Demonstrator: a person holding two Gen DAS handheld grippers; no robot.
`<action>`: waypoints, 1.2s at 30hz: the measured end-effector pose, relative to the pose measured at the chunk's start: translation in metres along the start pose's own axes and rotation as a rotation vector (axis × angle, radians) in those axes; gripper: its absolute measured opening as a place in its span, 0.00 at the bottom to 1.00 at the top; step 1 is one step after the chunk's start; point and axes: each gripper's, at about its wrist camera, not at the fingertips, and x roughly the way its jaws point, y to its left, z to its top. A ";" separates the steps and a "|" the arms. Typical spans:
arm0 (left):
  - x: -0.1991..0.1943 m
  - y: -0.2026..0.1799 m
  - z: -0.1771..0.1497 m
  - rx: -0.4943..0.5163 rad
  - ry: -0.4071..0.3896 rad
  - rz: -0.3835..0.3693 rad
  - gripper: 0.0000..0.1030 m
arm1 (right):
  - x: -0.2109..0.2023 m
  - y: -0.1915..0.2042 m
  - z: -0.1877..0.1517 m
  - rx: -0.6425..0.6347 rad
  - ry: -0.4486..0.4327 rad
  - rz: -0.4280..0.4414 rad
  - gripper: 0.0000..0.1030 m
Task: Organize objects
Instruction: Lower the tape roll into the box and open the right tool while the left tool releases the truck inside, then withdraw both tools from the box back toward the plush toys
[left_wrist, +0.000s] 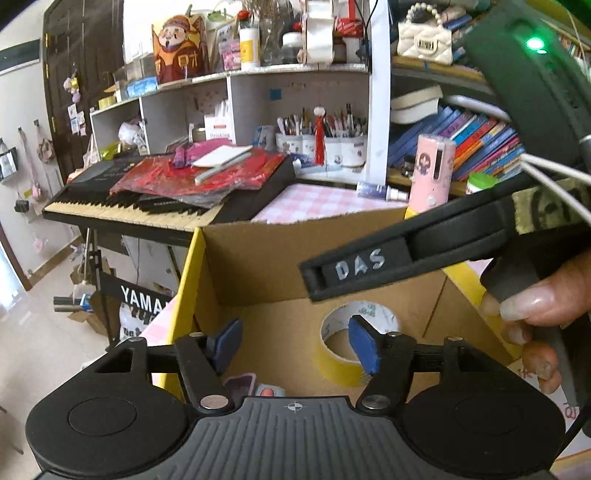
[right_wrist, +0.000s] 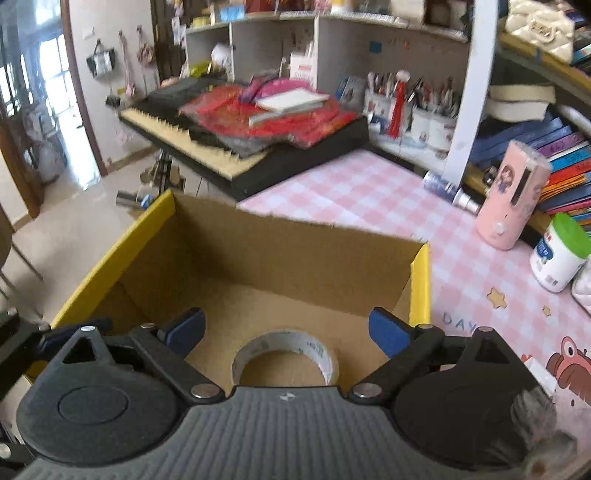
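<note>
— Pink checked table (right_wrist: 351, 192), and on it the box (right_wrist: 280, 258); where's the tape (right_wrist: 284, 354)?

— Flat on the box floor, hole facing up, so no long axis.

— And the grippers?

— Left gripper (left_wrist: 295, 345) and right gripper (right_wrist: 286, 328) hover over the box, both jaws wide and empty. I'd lift straight up, clear of the walls.
</note>
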 end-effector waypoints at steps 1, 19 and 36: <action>-0.003 0.001 0.001 -0.005 -0.010 -0.001 0.69 | -0.008 0.000 0.000 0.010 -0.028 -0.005 0.93; -0.080 0.055 -0.002 -0.181 -0.191 0.045 0.91 | -0.138 0.017 -0.057 0.147 -0.419 -0.283 1.00; -0.121 0.087 -0.069 -0.167 -0.051 -0.014 0.94 | -0.141 0.118 -0.153 0.121 -0.163 -0.281 1.00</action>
